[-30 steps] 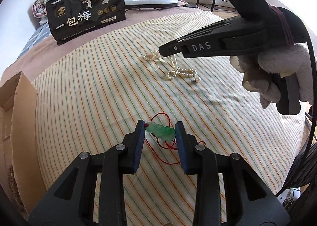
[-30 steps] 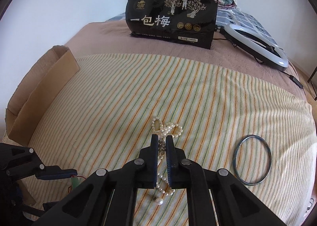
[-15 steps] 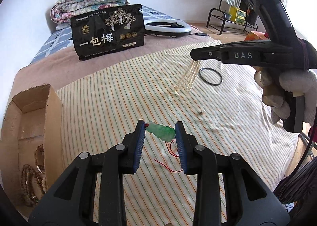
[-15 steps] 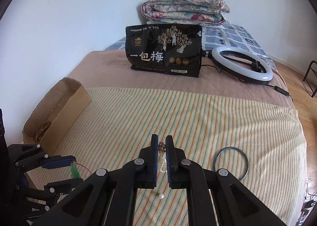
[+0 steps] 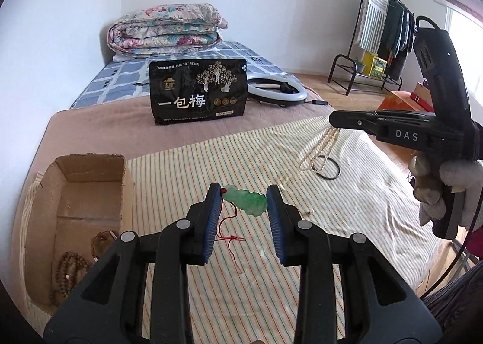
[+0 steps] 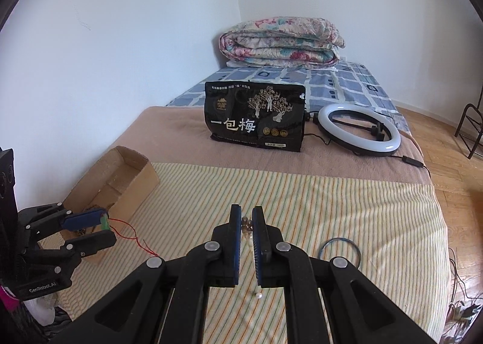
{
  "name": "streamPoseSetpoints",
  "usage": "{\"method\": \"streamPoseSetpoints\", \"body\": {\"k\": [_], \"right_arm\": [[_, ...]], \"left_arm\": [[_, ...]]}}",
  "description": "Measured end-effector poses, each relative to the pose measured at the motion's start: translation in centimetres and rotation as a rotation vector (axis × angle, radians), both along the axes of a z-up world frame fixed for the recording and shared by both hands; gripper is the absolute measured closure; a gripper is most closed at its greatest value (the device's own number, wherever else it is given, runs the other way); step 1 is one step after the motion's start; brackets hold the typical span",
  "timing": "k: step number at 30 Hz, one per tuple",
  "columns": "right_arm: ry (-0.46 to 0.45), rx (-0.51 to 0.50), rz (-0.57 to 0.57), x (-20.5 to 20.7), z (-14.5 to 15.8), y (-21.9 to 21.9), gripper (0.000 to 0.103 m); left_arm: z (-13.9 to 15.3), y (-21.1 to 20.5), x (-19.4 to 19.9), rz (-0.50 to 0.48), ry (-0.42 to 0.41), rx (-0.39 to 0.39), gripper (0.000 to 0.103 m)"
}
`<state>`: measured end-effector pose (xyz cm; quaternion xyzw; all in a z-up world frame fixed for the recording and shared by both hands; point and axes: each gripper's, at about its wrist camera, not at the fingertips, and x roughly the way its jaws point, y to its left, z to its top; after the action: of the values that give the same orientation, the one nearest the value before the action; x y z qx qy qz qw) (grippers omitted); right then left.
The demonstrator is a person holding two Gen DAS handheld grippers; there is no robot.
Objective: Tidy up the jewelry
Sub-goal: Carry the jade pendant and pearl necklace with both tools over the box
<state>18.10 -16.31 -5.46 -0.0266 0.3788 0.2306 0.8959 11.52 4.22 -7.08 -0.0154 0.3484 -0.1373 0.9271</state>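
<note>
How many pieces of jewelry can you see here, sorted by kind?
Jade pendant on red cord, held in the left gripper: 1
Pearl necklace, hanging from the right gripper: 1
Dark bangle, lying on the striped cloth: 1
Brown bead strands, in the cardboard box: at least 2, tangled
Total: at least 5

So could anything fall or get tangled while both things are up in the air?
Maybe. The jade pendant is pinched only at its ends by the left tongs, so it could slip out. Its red cord dangles loose and might snag the box edge. The pearl necklace hangs long from the right tongs, and may swing and catch the bangle below.
</note>
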Motion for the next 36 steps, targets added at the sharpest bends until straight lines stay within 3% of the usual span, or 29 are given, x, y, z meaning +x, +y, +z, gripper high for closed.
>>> {"method": "streamPoseSetpoints", "body": {"k": [15,36], "right_arm": [[-0.056,0.079,0.078,-0.8,3.2,4.7,0.099],[-0.029,0.124,0.24,2.4,2.3,16.8,0.099]], "left_arm": [[5.5,8.7,-0.4,0.196,-0.131,-0.068,0.072],[2.8,18.8,1.1,0.396,-0.077,-0.002,0.072]]}}
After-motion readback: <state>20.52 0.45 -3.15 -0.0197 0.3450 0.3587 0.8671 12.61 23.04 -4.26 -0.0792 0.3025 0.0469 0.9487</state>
